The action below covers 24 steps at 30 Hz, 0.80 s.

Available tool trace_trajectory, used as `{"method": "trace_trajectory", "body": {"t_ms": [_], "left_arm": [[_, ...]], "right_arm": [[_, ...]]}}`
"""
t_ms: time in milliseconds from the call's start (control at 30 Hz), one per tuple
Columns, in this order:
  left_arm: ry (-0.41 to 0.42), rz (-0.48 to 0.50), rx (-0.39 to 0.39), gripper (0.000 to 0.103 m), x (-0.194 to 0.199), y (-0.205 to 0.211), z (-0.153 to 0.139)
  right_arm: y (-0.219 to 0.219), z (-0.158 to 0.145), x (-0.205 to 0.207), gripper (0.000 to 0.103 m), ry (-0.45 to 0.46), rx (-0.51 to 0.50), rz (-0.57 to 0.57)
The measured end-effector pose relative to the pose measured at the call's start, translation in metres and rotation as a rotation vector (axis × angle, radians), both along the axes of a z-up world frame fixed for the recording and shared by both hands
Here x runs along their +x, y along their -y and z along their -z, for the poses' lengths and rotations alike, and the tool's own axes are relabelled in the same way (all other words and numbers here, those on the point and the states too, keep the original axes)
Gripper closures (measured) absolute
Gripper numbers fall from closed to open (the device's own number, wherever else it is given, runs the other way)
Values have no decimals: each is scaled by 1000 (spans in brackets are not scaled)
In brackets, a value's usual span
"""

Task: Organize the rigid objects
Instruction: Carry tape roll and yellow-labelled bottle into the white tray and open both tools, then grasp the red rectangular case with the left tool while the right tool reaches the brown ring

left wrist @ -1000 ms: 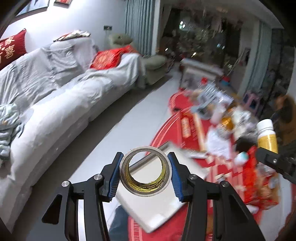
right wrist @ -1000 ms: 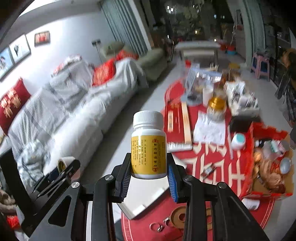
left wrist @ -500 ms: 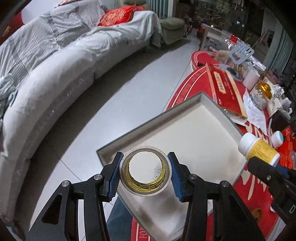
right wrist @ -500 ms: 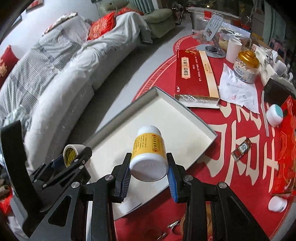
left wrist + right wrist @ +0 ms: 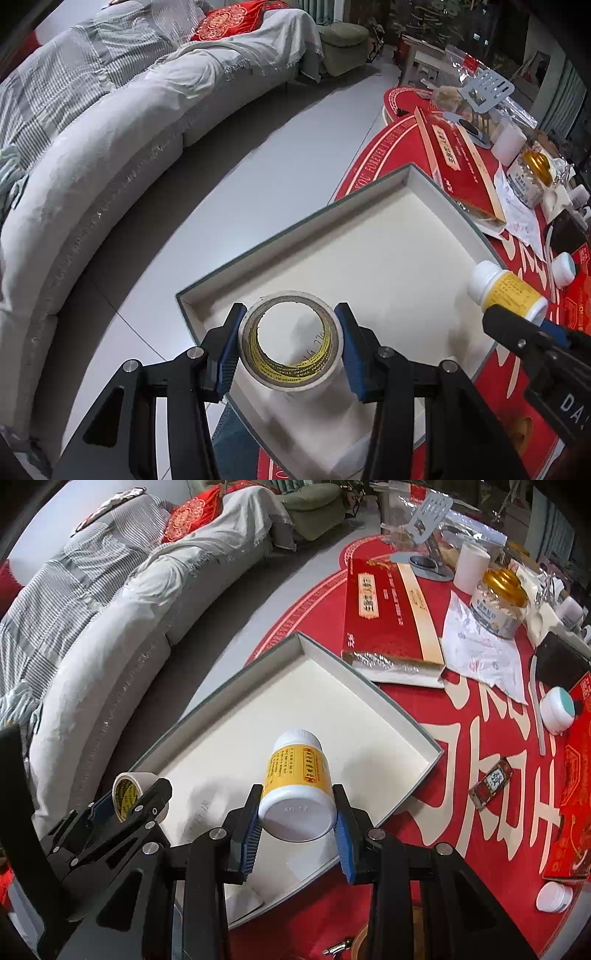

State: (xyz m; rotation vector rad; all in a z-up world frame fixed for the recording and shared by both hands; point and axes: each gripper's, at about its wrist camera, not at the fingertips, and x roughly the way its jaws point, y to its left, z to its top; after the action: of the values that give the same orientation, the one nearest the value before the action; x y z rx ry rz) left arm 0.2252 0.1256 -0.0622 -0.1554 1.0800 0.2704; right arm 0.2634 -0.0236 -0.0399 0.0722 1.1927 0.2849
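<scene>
My left gripper (image 5: 290,345) is shut on a roll of tape (image 5: 291,373) with a yellow printed core, held just above the near left part of a shallow white box lid (image 5: 295,229). My right gripper (image 5: 297,821) is shut on a white pill bottle (image 5: 297,779) with a yellow label, tilted cap-forward over the lid's (image 5: 406,716) near middle. In the left wrist view the bottle (image 5: 508,290) shows at the right; in the right wrist view the tape (image 5: 127,792) shows at the left.
The lid sits on a round table with a red cloth (image 5: 461,812). Behind it lie a long red gift box (image 5: 384,609), a gold-lidded jar (image 5: 498,598), white paper (image 5: 484,646), small white pots (image 5: 556,710) and a red packet (image 5: 493,782). A grey sofa (image 5: 110,147) stands across the floor at left.
Both grippers have come down and tipped forward, from facing the room to hanging close over the white lid. Each keeps its grip on its object.
</scene>
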Motion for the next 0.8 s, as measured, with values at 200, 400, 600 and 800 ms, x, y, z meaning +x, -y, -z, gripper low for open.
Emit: {"method": "trace_trajectory", "body": {"t_ms": [200,400,600,800], "left_arm": [[-46,-20,-56,12,4,-5,15],[-90,0,-191,11,-12,-6,12],[-65,253,-175,11,-71,52,-8],[-185,486,-146,11,-142,138,23]], "right_arm": [[5,14,4,22,-47,-8,11],[49,-1,-17,0,-34,94,89],[134,6,-89,0,-101,149,247],[213,45,-198,0,-205,177,476]]}}
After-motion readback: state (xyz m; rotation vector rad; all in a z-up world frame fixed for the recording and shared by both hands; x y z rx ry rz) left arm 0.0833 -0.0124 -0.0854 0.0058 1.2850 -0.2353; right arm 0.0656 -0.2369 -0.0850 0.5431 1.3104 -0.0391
